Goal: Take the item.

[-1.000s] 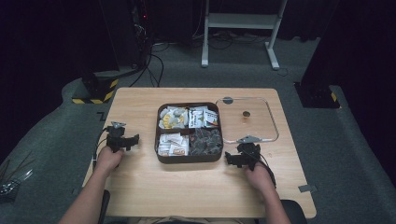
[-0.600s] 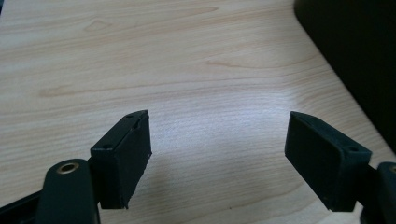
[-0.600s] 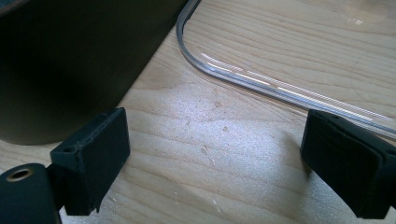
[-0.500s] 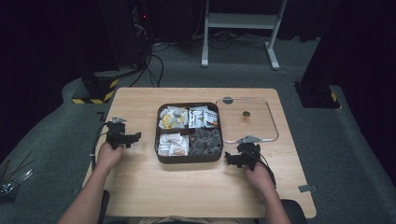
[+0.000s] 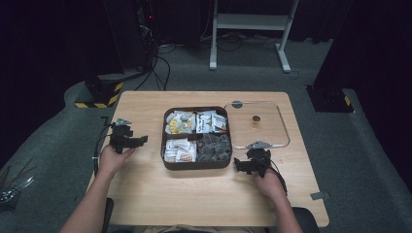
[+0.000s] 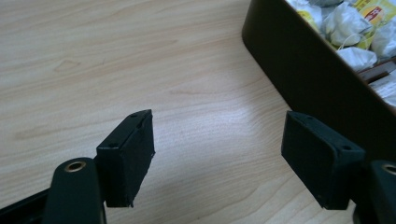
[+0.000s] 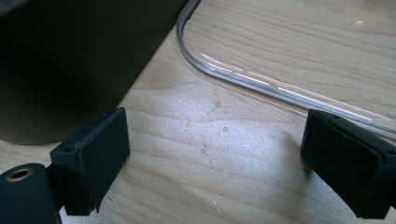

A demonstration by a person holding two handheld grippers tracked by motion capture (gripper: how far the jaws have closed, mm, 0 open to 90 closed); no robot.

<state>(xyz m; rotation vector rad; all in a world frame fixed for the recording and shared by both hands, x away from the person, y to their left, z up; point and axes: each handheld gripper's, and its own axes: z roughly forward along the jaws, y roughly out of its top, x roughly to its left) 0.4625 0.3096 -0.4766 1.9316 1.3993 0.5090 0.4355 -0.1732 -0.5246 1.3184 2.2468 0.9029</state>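
Packet (image 5: pixel 212 122) print too small; tray (image 6: pixel 317 74) cut off.

**Two grippers flank the brown tray**

On the wooden table (image 5: pixel 145 194) a brown four-part tray (image 5: pixel 164 145) holds packets and what may be tea bags; the detail is too small to tell. A clear lid (image 5: pixel 284 131) lies just beside it. The left gripper (image 5: pixel 130 138) is left of the tray, the right gripper (image 5: pixel 245 164) near its front corner.
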